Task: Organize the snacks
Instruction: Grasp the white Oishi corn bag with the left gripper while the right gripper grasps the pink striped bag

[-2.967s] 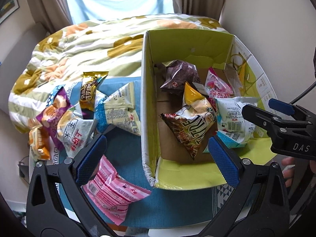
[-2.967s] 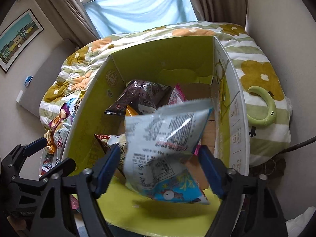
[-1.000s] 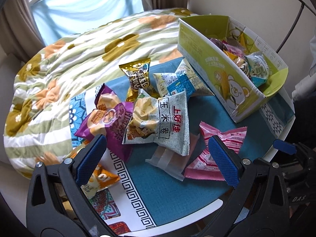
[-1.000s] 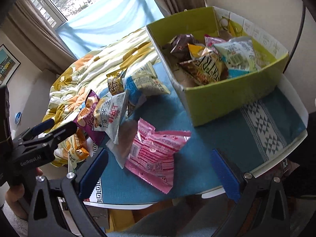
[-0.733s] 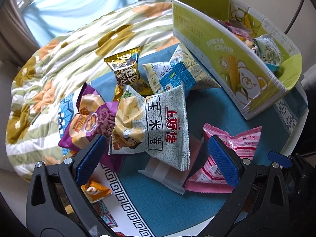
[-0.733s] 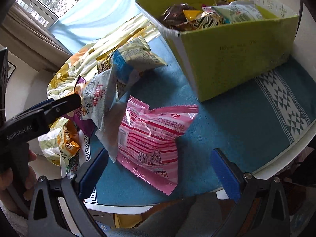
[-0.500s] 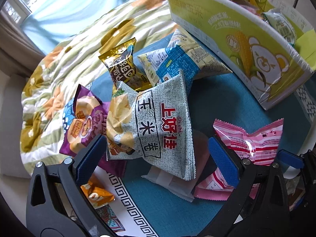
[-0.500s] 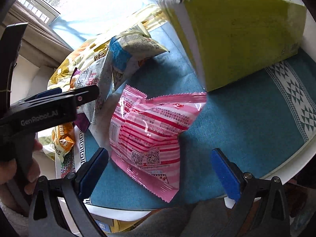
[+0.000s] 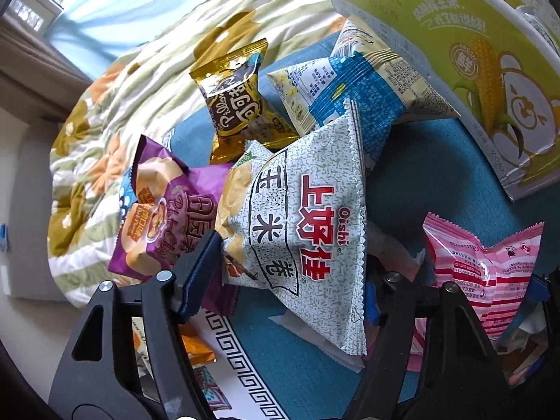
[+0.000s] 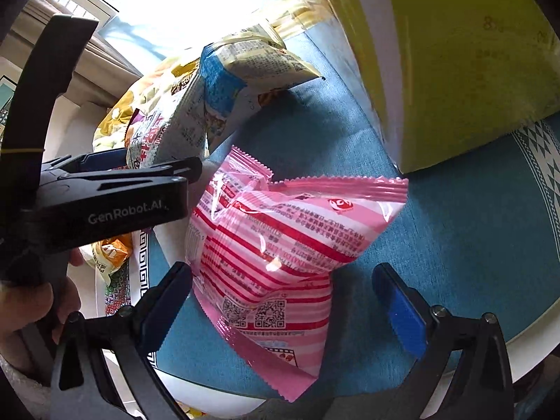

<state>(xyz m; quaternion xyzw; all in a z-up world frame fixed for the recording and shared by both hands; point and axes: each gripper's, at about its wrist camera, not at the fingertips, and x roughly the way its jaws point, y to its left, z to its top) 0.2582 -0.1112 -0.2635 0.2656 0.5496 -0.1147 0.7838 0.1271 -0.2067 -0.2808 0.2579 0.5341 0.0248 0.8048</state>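
My left gripper (image 9: 287, 262) points down over a white speckled Oishi snack bag (image 9: 301, 217). Its jaws are closing, and the blue pads (image 9: 199, 273) press the bag's two side edges. In the right wrist view the same gripper (image 10: 189, 171) reaches in from the left, held by a hand (image 10: 31, 301). My right gripper (image 10: 281, 273) stands open astride a pink striped snack bag (image 10: 280, 238) lying flat on the teal cloth. Neither of its pads (image 10: 399, 311) grips the bag. The yellow-green carton (image 9: 455, 35) stands at the upper right.
A purple bag (image 9: 161, 217), a gold bag (image 9: 234, 105) and a blue-and-cream bag (image 9: 353, 84) lie around the Oishi bag. A flowered quilt (image 9: 140, 80) lies beyond. The carton wall (image 10: 455, 52) rises close above the pink bag. The round table's edge (image 10: 525, 332) is near.
Both grippers have come down closer to the snacks. The left jaws have narrowed from wide open onto the Oishi bag. The right jaws stay wide around the pink bag.
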